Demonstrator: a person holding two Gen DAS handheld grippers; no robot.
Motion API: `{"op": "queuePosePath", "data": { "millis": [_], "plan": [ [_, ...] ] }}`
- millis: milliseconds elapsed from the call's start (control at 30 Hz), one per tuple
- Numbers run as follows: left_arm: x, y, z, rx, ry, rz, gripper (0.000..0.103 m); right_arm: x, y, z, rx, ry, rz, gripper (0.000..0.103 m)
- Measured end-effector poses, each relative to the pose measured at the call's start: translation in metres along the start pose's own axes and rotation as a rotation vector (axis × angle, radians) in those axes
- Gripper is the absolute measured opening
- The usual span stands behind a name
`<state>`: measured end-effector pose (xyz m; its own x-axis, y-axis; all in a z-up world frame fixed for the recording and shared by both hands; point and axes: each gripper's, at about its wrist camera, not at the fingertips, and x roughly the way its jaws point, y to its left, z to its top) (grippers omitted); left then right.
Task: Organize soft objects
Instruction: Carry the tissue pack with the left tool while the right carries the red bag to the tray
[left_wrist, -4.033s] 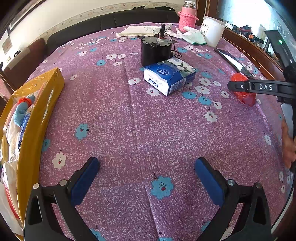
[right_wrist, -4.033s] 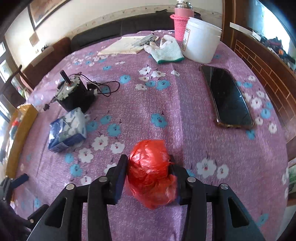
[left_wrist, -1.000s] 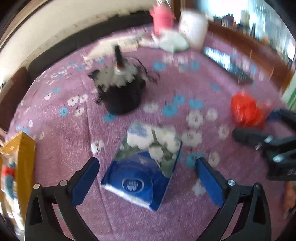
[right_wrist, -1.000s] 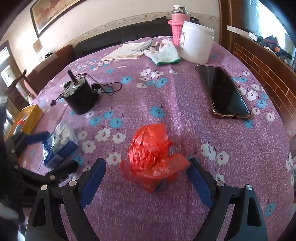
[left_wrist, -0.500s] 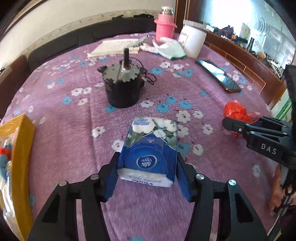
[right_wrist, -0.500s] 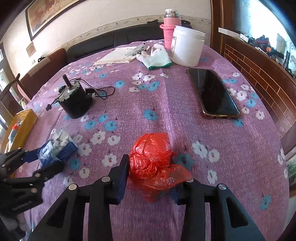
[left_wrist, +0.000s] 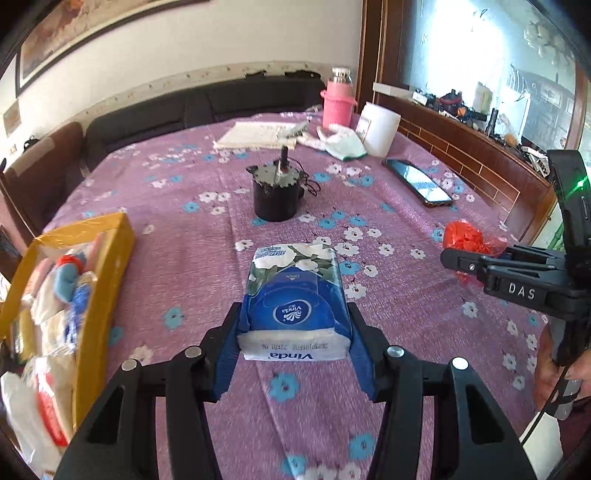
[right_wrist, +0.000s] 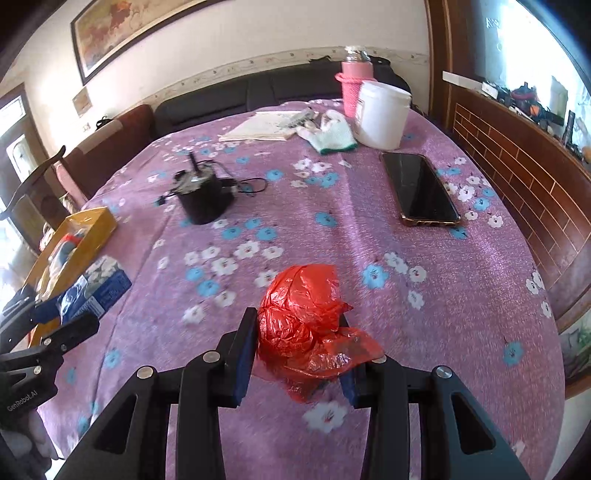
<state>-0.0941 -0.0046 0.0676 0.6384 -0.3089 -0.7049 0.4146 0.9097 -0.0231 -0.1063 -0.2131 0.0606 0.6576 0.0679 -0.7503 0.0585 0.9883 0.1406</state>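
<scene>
My left gripper (left_wrist: 294, 336) is shut on a blue and white Vinda tissue pack (left_wrist: 295, 295) and holds it above the purple flowered tablecloth (left_wrist: 192, 266). My right gripper (right_wrist: 297, 350) is shut on a crumpled red plastic bag (right_wrist: 306, 317), also off the cloth. A yellow box (left_wrist: 96, 280) holding several soft things sits at the table's left edge, left of the tissue pack. In the right wrist view the box (right_wrist: 92, 236) and the pack (right_wrist: 96, 288) show at far left. The red bag (left_wrist: 465, 236) shows at right in the left wrist view.
A black motor with a cable (left_wrist: 275, 195) stands mid-table. A phone (right_wrist: 419, 190) lies at right. At the back are a white tub (right_wrist: 382, 112), a pink bottle (right_wrist: 352, 86), white gloves (right_wrist: 330, 133) and papers (right_wrist: 262, 127). A wooden ledge (right_wrist: 517, 162) runs along the right.
Both grippers closed on their objects half a second ago and have since lifted them. The tissue pack has moved left, nearer the yellow box.
</scene>
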Motion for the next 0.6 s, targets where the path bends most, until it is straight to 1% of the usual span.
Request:
{"op": "queuePosePath", "data": {
  "millis": [300,600],
  "plan": [
    [-0.035,0.016,-0.013,-0.046,-0.059,0.037,0.052,-0.02,0.034,-0.015,-0.058,-0.014,0.011,0.041],
    [-0.067,0.034,-0.025,-0.101,-0.121,0.033,0.052,-0.043,0.065,-0.022,-0.119,-0.046,0.02,0.042]
  ]
}}
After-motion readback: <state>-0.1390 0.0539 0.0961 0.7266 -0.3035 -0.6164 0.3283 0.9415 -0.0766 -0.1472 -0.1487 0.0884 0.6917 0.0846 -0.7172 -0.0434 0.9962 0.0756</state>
